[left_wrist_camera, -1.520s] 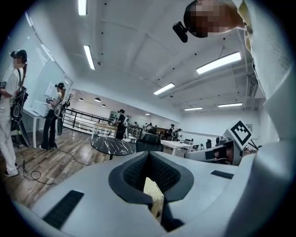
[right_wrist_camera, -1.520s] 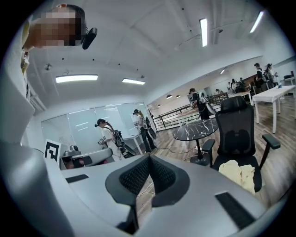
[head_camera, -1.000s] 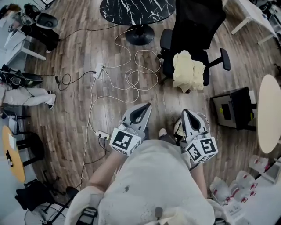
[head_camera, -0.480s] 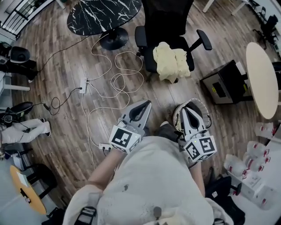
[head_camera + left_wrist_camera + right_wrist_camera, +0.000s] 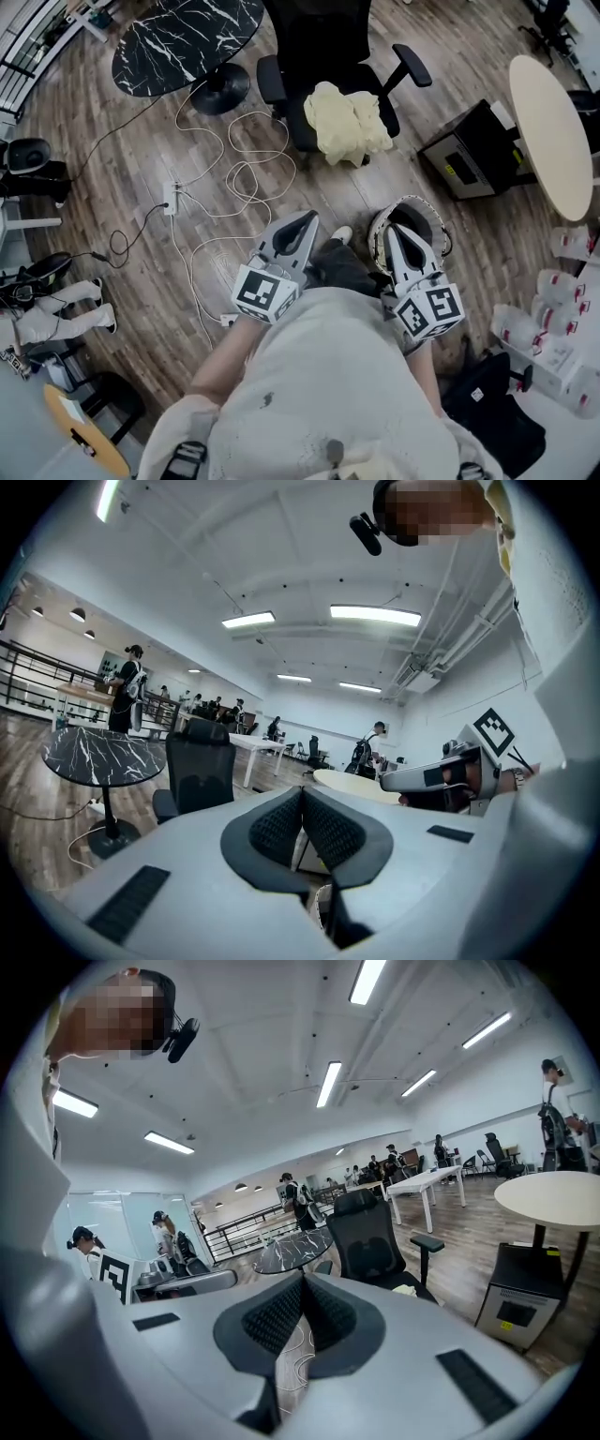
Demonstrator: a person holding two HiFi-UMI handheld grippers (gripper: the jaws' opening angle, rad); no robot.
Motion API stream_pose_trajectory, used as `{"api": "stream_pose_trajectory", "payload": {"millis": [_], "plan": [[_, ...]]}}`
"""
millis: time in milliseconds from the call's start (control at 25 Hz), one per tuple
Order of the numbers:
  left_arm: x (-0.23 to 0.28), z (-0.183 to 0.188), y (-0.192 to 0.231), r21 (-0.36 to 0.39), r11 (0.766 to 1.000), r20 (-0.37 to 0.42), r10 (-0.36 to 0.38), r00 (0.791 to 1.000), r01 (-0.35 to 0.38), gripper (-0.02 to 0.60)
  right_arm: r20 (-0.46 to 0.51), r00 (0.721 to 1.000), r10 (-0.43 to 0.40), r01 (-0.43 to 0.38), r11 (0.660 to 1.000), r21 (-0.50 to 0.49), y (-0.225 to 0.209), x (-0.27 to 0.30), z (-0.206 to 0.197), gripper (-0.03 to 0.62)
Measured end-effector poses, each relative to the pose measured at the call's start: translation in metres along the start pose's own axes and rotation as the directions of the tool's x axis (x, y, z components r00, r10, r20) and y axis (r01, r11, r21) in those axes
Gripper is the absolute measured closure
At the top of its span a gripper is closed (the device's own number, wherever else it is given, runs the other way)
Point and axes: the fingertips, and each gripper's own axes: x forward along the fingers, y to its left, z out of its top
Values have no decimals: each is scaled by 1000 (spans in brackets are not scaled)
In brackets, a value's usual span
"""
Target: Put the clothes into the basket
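Two grippers in the head view, left gripper (image 5: 302, 225) and right gripper (image 5: 395, 232), both pointing forward over the wooden floor (image 5: 131, 150), narrow at the tips. Pale yellow clothes (image 5: 347, 120) heaped on the seat of the black office chair (image 5: 319, 37), well apart from both tools. Round basket (image 5: 412, 201) with a light rim just under the right gripper; impossible to say whether standing on the floor or carried. White cables (image 5: 239, 173) looping over the floor between the person and the office chair.

Next, the left gripper view: left gripper (image 5: 302, 799) with its ribbed pads pressed together, nothing pinched. Ahead, the office chair (image 5: 199, 780) and the marble table (image 5: 98, 752); to the side, the right gripper (image 5: 394, 778). No clothes, no basket and no cables to find here.

Then the right gripper view: right gripper (image 5: 302, 1283) closed pad against pad as well, empty. Ahead, the office chair (image 5: 370, 1232) again, with a small pale edge of the clothes (image 5: 405, 1288) on its seat; cables on the floor not clearly shown.

Judging from all this: task hardly begun, clothes not yet reached. Possible trouble: catching a foot in the cables, plain only from above; arriving at the heap with jaws closed and merely pushing it off the seat; shoving the office chair away. Better to spread the jaws before reaching.
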Motion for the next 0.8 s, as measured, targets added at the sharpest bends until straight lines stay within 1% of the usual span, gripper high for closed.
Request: {"api": "stream_pose_trajectory", "payload": {"millis": [120,320,640,800], "plan": [[20,-1,4,-4,1000,-20,8,1000,-8,561,-4,1000,14,-13,1000,22,-18,15,8,586],[59,4,19,-7,1000,-40,30,999,-30,561,-8,998,64,-64,998,5,-42,48,31,585],[140,3,28,-7,999,-69,39,997,-39,561,-16,996,90,-89,996,32,-105,83,56,585],[174,-5,32,12,999,-86,40,996,-39,561,-8,995,96,-96,995,35,-132,90,64,585]]}}
